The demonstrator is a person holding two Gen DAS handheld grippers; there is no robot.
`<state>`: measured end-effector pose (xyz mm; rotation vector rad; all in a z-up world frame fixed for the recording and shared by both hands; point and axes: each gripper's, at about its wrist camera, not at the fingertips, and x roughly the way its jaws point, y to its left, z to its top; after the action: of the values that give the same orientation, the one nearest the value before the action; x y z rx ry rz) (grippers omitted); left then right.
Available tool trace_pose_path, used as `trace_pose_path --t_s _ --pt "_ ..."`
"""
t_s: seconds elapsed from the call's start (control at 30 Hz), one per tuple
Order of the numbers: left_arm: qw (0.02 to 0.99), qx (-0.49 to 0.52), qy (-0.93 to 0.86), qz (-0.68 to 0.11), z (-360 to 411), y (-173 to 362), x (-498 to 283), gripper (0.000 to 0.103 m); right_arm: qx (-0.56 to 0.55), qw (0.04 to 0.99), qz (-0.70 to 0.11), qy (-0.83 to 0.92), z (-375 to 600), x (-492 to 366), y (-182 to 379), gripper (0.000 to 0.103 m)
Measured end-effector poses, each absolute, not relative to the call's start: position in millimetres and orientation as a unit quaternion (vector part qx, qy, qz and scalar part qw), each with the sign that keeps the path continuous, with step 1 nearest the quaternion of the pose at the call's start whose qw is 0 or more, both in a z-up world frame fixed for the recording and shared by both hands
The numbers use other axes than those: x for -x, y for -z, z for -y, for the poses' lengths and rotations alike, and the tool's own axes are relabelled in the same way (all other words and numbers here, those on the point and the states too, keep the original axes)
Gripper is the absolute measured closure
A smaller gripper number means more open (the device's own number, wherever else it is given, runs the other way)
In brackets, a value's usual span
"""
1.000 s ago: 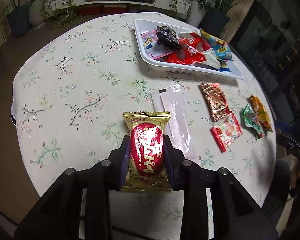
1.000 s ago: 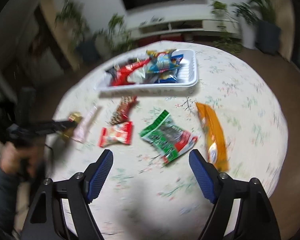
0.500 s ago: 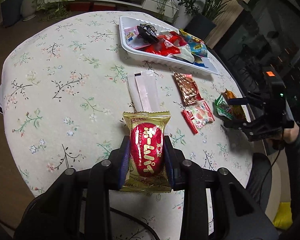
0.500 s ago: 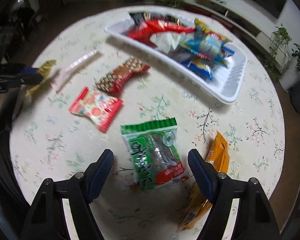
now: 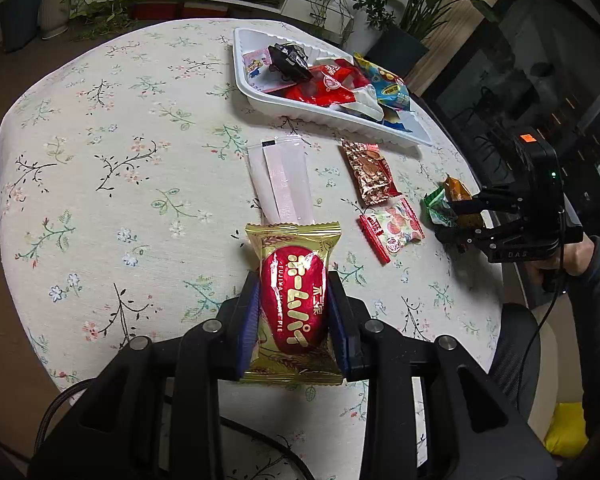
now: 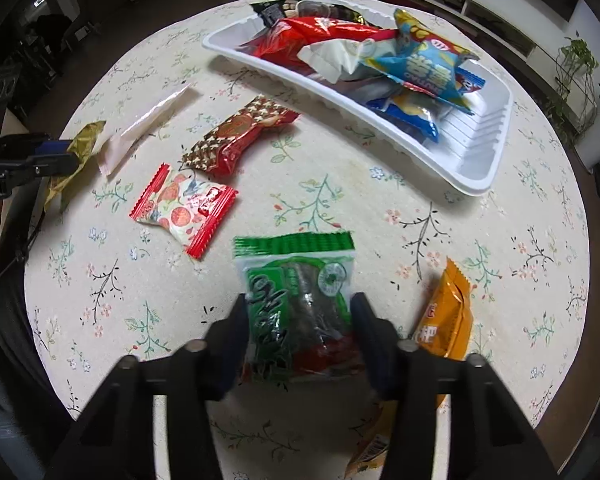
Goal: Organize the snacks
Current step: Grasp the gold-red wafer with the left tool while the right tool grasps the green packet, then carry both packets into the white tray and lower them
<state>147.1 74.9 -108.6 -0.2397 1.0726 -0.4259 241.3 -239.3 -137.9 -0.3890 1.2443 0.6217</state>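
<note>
1. Closest up, the left gripper (image 5: 292, 300) is clamped on a gold-and-red foil-wrapped pie snack (image 5: 293, 304). Its blue-padded fingers (image 5: 249, 312) press both sides of the pack, which sits lengthwise between them over the round table with the floral cloth (image 5: 100, 160).
2. The right gripper (image 6: 298, 320) is low over the table edge with a green seaweed snack packet (image 6: 300, 300) between its dark fingers (image 6: 236, 328). They sit right against the packet's sides, but I can't tell if they're actually squeezing it.
3. Just beside that packet lies an orange foil snack pouch (image 6: 446, 316).
4. Mid-table: a red-and-white fruit-print candy pack (image 6: 184, 208), a brown-and-red patterned cookie wrapper (image 6: 236, 136), and a long clear pinkish sachet (image 5: 282, 182), all flat and apart from each other.
5. Farthest out, the white plastic tray (image 6: 480, 160) holds a pile of red, blue and black wrappers.
6. From the left camera, the person's right hand (image 5: 572, 256) grips its handle from the table's right side, arm reaching in level.
</note>
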Motion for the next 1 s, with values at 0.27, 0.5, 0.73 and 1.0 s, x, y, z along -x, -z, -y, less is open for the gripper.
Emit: trace_pose_path --t_s 0.27,0.5,0.73,1.0 --pt "0.833 0.123 0.203 -0.499 -81.1 105.1 -144.4 0.074 0.153 0.77 -0.558 -0.268 242.5 -228.7 129.6 0.074" --pt "0.836 0.143 0.205 -0.488 -90.5 95.4 -142.4 0.074 0.044 0.809 -0.521 -0.267 263.9 -211.9 106.6 0.076" --pt "0.84 0.156 0.21 -0.475 -96.1 79.9 -155.1 0.074 -0.086 0.834 -0.486 -0.245 301.6 -209.6 86.5 0.076" --pt "0.857 0.154 0.211 -0.444 -97.8 40.9 -205.3 0.074 -0.206 0.853 -0.456 -0.146 361.7 -238.0 67.7 0.076"
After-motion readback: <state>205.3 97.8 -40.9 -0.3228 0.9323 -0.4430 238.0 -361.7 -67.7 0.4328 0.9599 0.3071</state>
